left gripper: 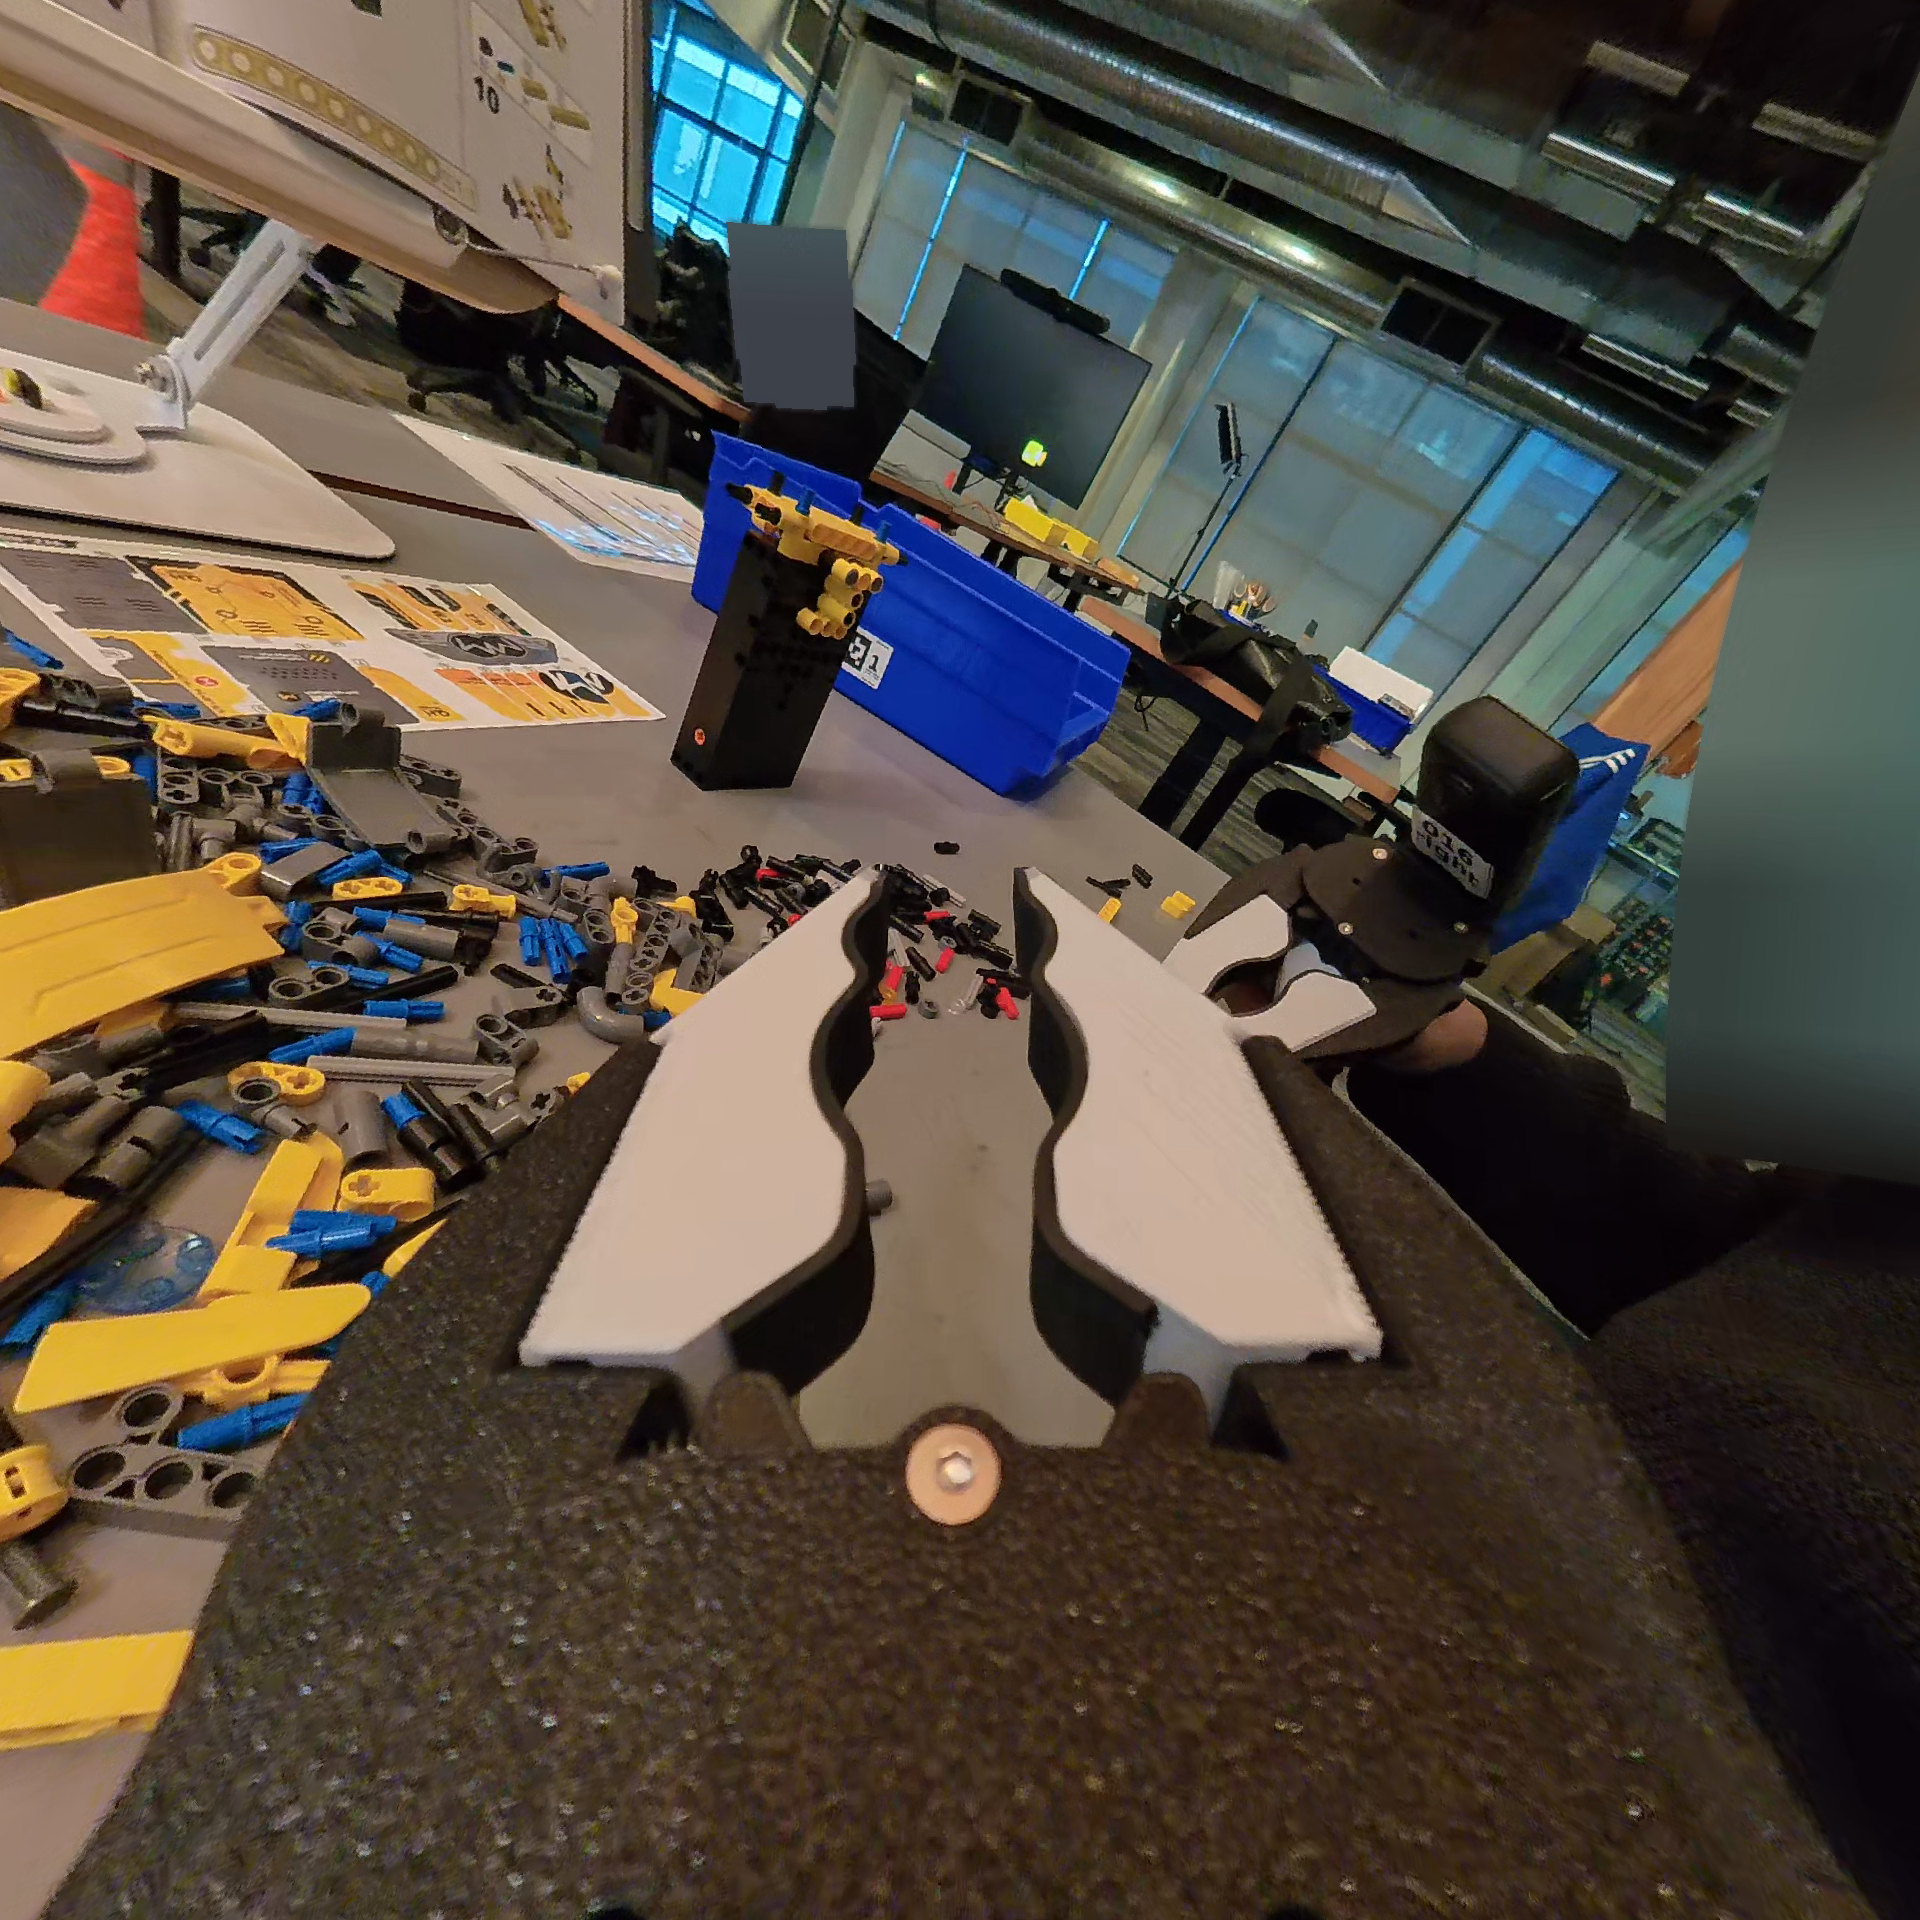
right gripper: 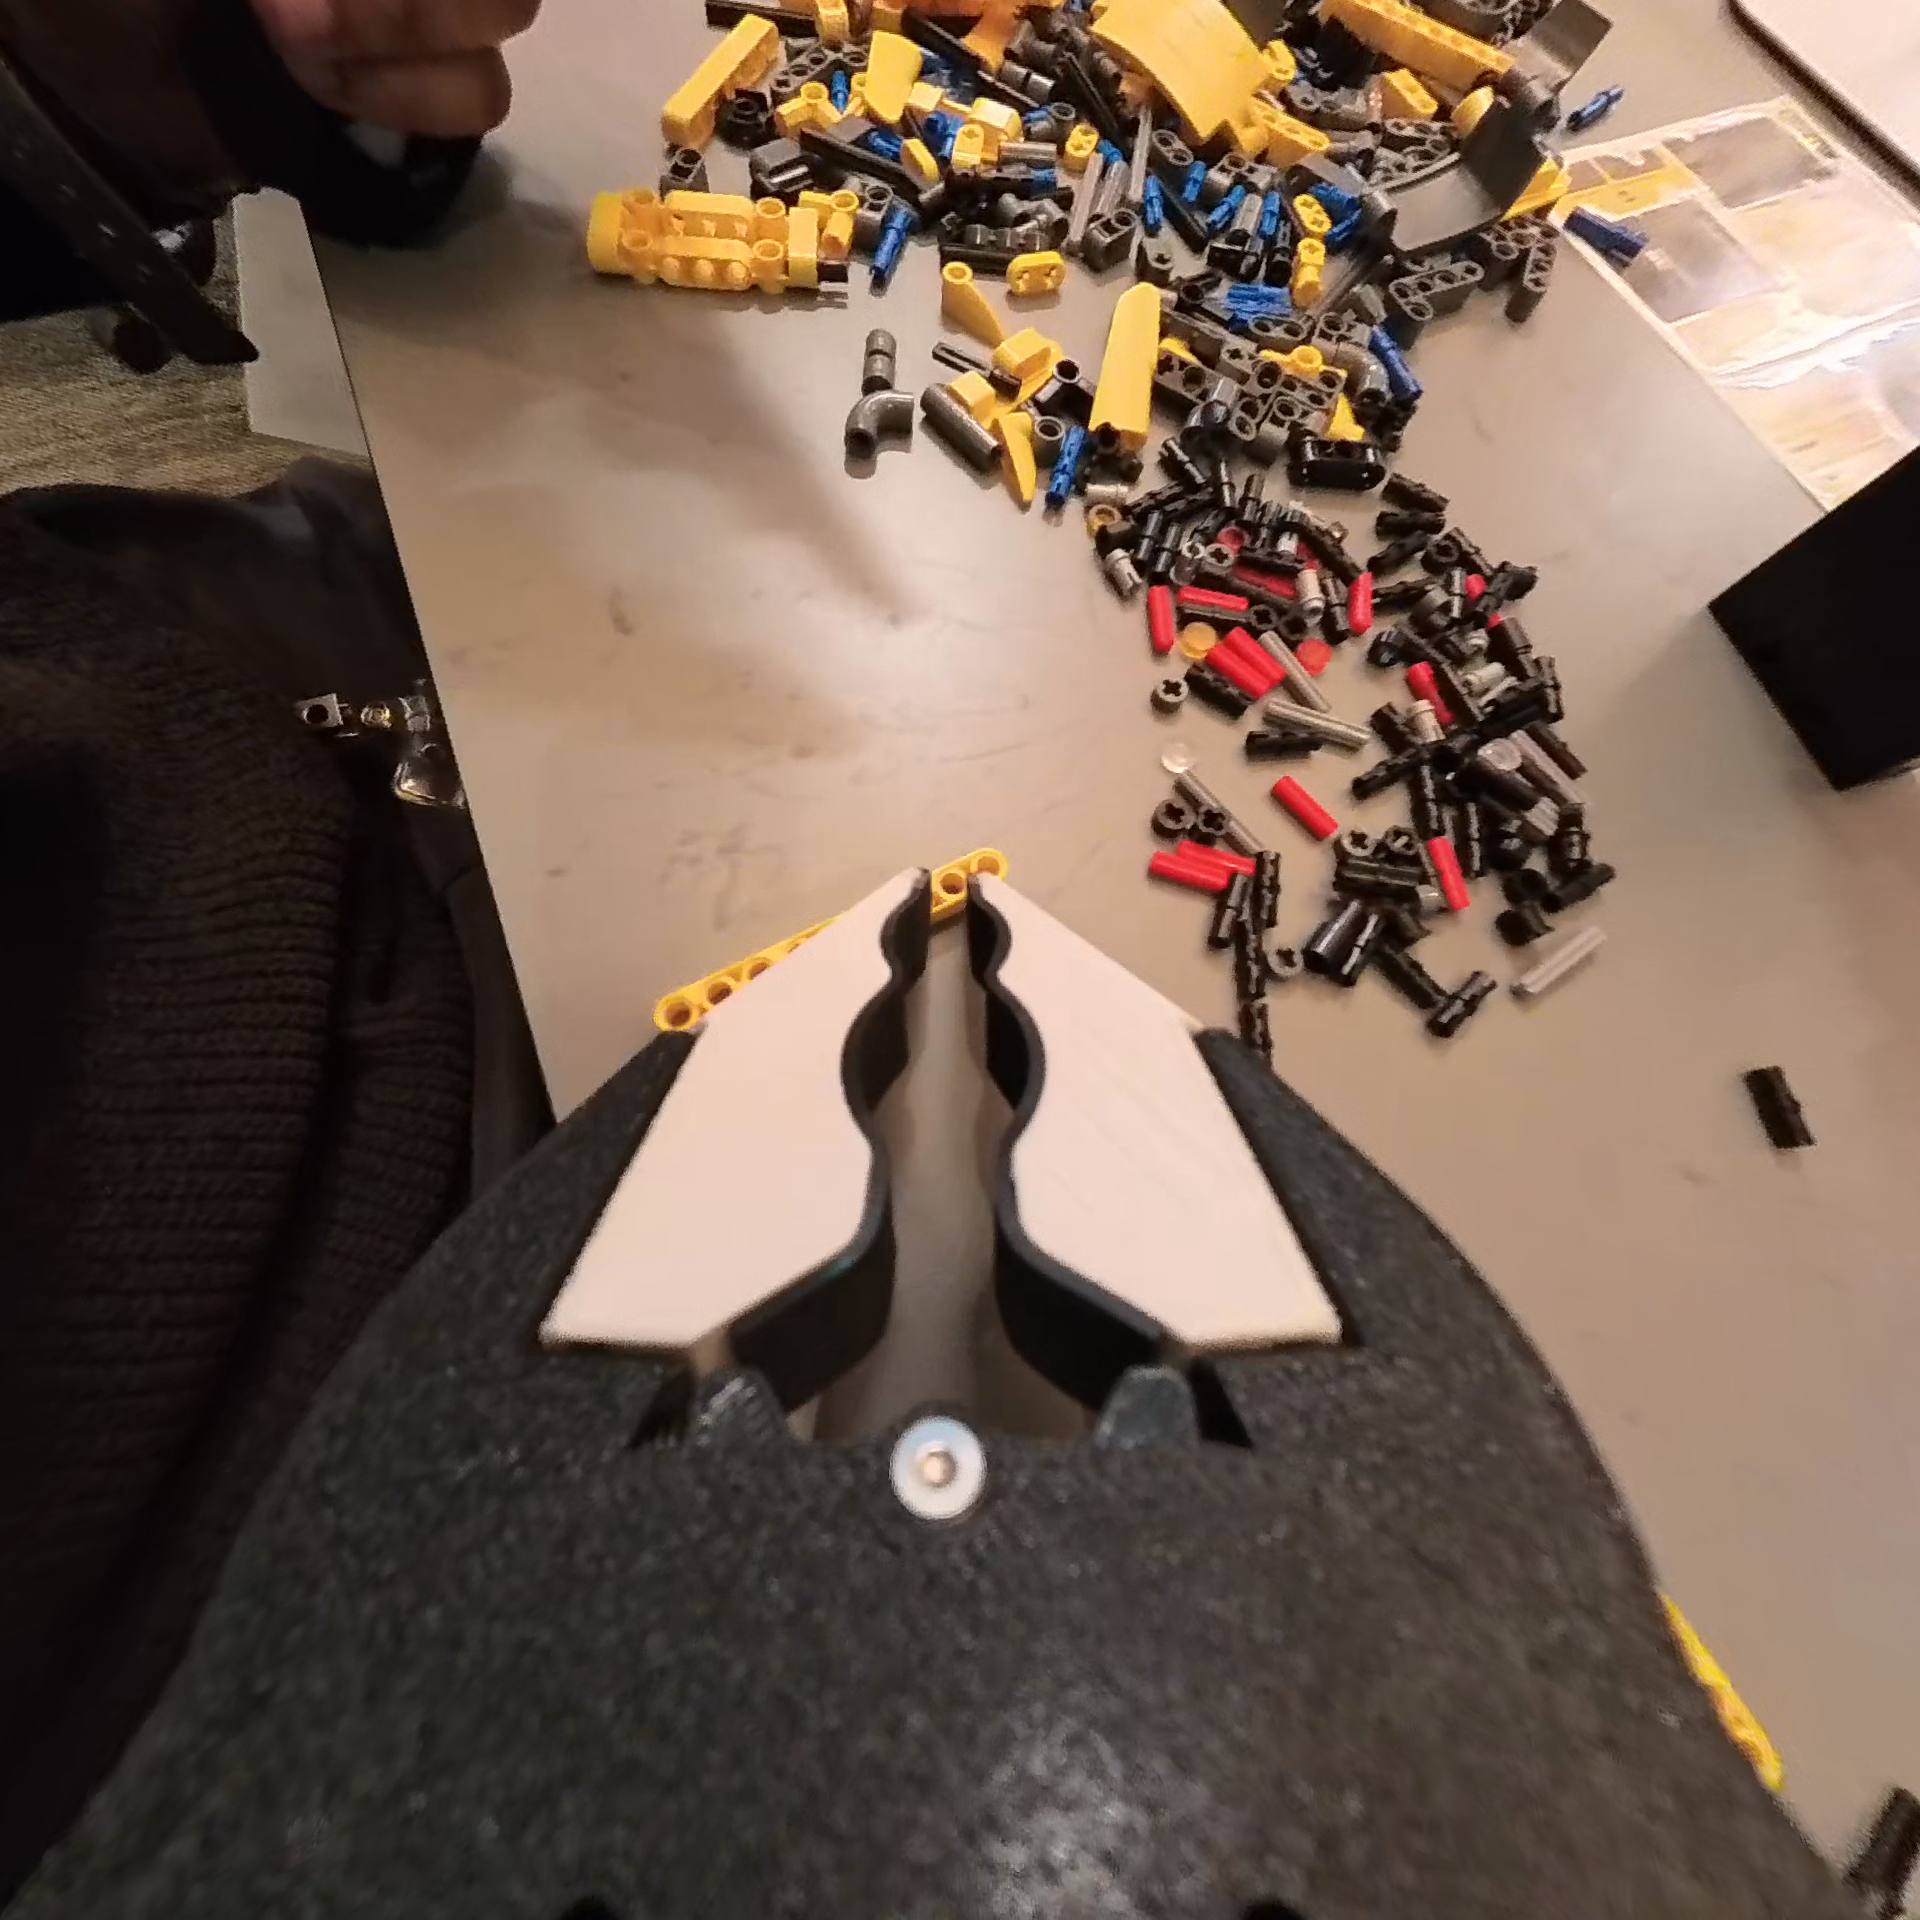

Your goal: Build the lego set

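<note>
My left gripper (left gripper: 948, 883) is open and empty, held low over the grey table (left gripper: 935, 1143), its tips at the near edge of a pile of small black and red pins (left gripper: 831, 883). My right gripper (right gripper: 948, 891) is shut on a long yellow beam with holes (right gripper: 961, 878); the beam sticks out left and right of the fingertips, above the table's near edge. The right gripper also shows at the right of the left wrist view (left gripper: 1340, 935). A black upright block topped with a yellow assembly (left gripper: 774, 644) stands beyond the pins.
A large heap of yellow, blue and grey building parts (left gripper: 260, 1039) covers the table's left; it also shows in the right wrist view (right gripper: 1091, 208). A blue bin (left gripper: 956, 644), printed sheets (left gripper: 312, 634) and a stand holding an instruction page (left gripper: 343, 94) lie behind. A dark sleeve (right gripper: 187, 935) is at left. The gap from one gripper's tips to the other's is roughly 15 cm.
</note>
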`<state>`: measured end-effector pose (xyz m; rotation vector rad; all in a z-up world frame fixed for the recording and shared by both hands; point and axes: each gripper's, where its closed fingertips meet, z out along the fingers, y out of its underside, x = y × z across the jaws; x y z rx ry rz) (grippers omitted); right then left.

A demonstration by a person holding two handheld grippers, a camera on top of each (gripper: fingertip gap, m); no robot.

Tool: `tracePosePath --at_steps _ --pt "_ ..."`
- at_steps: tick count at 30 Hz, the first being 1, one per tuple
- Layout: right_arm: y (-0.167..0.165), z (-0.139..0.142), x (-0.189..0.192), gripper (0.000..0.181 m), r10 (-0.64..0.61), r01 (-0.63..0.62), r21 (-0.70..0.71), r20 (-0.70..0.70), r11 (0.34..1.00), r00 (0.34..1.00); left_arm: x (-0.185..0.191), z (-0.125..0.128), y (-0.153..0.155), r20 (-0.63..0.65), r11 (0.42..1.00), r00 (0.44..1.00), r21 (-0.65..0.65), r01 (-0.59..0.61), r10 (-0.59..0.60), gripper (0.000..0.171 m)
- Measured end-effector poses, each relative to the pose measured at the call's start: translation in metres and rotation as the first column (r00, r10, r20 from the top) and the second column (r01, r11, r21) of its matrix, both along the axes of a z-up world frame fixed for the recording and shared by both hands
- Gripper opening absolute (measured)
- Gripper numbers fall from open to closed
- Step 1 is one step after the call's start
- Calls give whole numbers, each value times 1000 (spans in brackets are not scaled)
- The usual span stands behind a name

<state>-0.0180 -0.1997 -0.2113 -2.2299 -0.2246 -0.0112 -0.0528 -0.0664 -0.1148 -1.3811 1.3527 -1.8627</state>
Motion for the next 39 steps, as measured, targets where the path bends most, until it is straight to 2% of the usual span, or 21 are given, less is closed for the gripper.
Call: tracePosePath --at_steps 3,6,9,14,23,27,32,39 --pt "-1 6 -2 8 -13 14 33 -17 999 1000 0 0 1 3 1000 1000 -1 -2 2 23" --pt "-6 20 -8 17 -10 23 102 -127 995 992 -1 1 1 5 1000 1000 -3 -5 5 23" --pt "-20 17 -15 17 4 9 68 -195 998 981 0 1 2 5 1000 1000 -11 -6 6 24" --pt "-38 -6 -31 2 48 -55 -38 -153 998 987 0 1 2 4 1000 1000 -14 -6 6 23" --pt "-35 -6 -35 0 64 -71 -47 -132 996 989 0 1 3 5 1000 1000 -10 -12 12 24" --pt "-35 1 -34 0 65 -67 -6 -168 998 984 0 1 3 5 1000 1000 -12 -14 14 23" --pt "-31 4 -7 1 -55 59 38 -97 998 994 2 1 3 3 1000 1000 -26 -14 14 24" --pt "-19 29 5 3 -164 217 201 -251 955 954 1 2 6 12 998 1000 -65 -9 9 24"
